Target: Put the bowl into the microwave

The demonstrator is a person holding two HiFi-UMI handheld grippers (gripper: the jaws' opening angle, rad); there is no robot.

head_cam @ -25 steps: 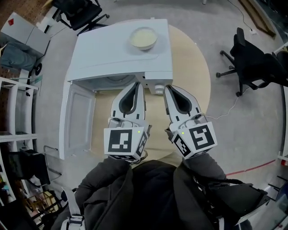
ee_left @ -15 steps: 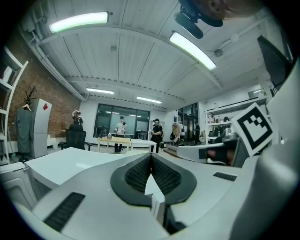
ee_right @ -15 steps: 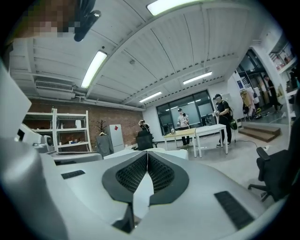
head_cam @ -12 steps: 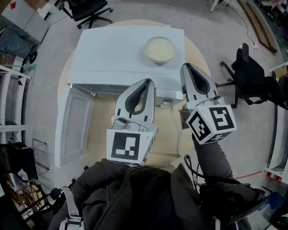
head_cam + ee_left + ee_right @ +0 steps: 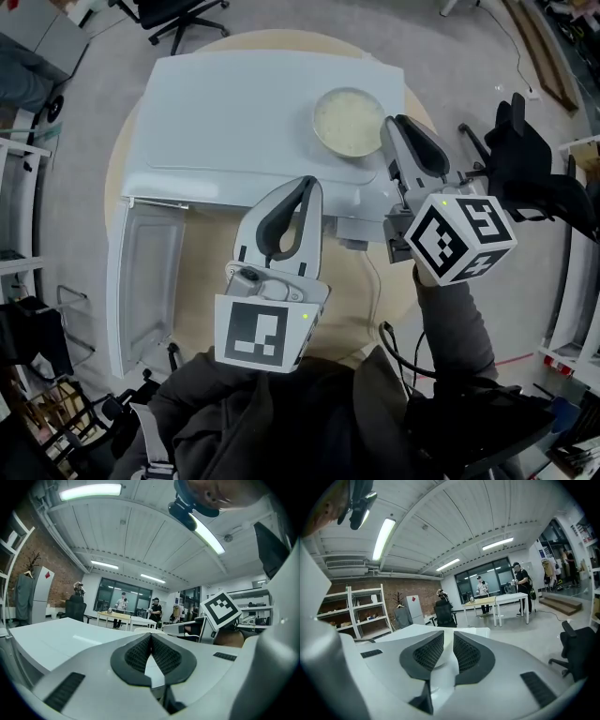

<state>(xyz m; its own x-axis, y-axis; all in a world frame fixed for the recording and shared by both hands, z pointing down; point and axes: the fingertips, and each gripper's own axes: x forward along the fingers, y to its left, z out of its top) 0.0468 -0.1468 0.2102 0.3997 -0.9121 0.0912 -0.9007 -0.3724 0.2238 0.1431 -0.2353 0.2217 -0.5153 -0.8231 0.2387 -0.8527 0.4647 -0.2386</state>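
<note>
Head view: L gripper (image 5: 307, 184) jaws together; R gripper (image 5: 395, 122) just opening, empty, beside bowl (image 5: 349, 120) atop microwave (image 5: 234, 112).

No words, brand names or numbers can be read anywhere. The only printed marks are black-and-white code patterns. One square marker (image 5: 257, 335) sits on the cube of the left gripper (image 5: 306, 184), in front of the microwave (image 5: 253, 103). Similar ones cover the cube faces of the right gripper (image 5: 398, 124), by the microwave's right front corner. Far beyond the microwave, a pale cabinet (image 5: 41, 597) carries a small red diamond (image 5: 48, 575) near its top — no lettering shows on it.
</note>
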